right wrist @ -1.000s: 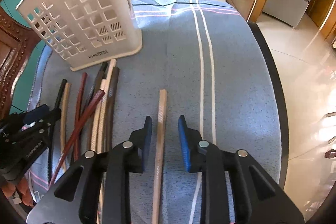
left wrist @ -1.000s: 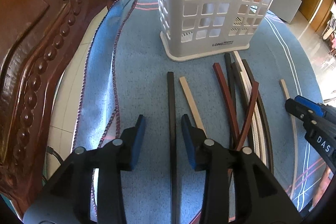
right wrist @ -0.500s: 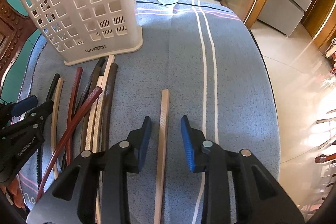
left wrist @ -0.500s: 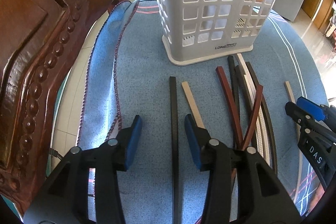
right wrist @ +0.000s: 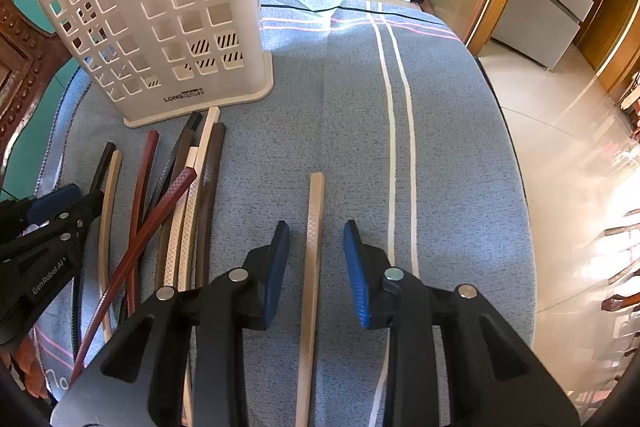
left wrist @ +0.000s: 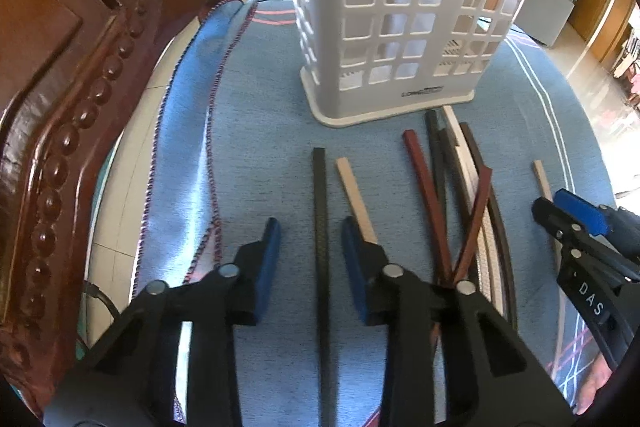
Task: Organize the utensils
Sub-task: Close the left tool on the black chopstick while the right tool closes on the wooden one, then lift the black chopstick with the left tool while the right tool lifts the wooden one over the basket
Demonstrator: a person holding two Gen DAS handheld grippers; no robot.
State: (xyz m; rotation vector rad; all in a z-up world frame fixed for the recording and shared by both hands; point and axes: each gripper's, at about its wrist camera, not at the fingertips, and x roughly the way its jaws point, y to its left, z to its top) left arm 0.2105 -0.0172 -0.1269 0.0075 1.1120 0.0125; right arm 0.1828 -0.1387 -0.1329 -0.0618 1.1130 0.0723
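Straddling a black stick (left wrist: 320,211), the left gripper (left wrist: 310,239) hangs over a blue cloth (left wrist: 256,131) with its blue pads apart; the jaws have just been closing, yet neither pad touches the stick between them. Just right of it lies a pale beige stick (left wrist: 354,191), partly under the right-hand finger. Further right sits a loose pile (left wrist: 460,195) of slim square-sectioned sticks, red-brown, dark brown, black and white, two red ones crossing. A white lattice basket (left wrist: 400,11) stands upright beyond their far ends, and a carved wooden chair (left wrist: 72,75) fills the left edge. The right gripper (left wrist: 576,219) shows at the far right, beside a lone tan stick (left wrist: 542,177).

From the right wrist, that gripper (right wrist: 316,245) is likewise parted around the tan stick (right wrist: 314,227), its jaws having just been closing slightly, pads clear of it on both sides. The stick is flat-faced with a fine crosshatch texture and lies alone near the cloth's (right wrist: 340,107) white stripes. The pile (right wrist: 180,187) spreads to the left, reaching the basket's (right wrist: 160,19) base, with the left gripper (right wrist: 76,205) at the edge.
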